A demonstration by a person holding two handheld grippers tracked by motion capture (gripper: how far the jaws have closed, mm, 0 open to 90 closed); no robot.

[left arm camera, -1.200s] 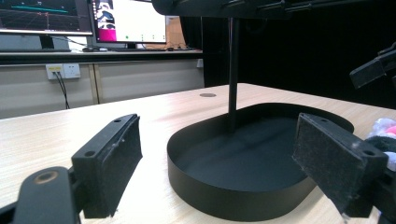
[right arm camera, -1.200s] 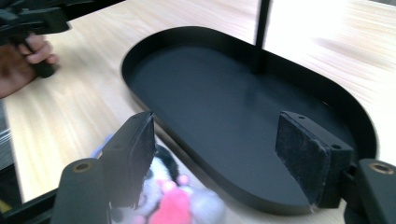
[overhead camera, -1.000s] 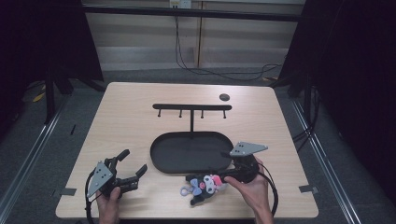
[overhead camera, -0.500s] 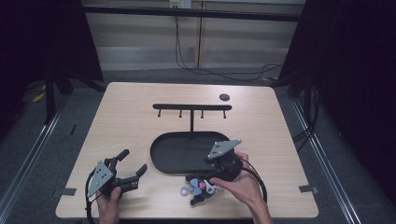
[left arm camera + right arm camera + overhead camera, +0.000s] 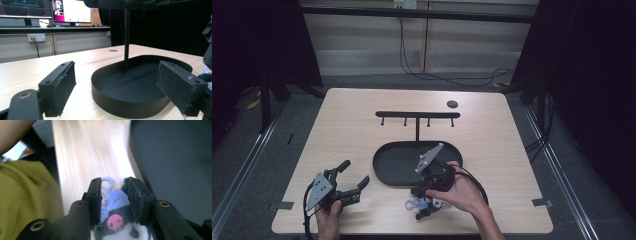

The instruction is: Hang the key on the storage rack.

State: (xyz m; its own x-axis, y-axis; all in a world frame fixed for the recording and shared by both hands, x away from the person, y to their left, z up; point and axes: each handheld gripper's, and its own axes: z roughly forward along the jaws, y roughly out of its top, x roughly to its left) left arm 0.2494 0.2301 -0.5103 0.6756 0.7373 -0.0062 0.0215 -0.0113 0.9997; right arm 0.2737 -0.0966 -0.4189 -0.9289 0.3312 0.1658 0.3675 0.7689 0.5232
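Black-and-white plush toy [image 5: 117,225] sits between my right claw's [image 5: 115,195] pads, which have just been closing onto it. Its long axis runs six to twelve o'clock, blue loop [image 5: 107,182] pointing to twelve. My left claw [image 5: 117,85] gapes wide, holding nothing.

Right gripper [image 5: 427,202] place: shifts from the table's right front edge leftward and onto the plush keychain [image 5: 424,205], beside the black tray [image 5: 394,170].
Right gripper jaws: have just been closing; the plush keychain [image 5: 116,205] now sits between the pads.
Grey plate [image 5: 428,157]: now tilts over the tray's edge.
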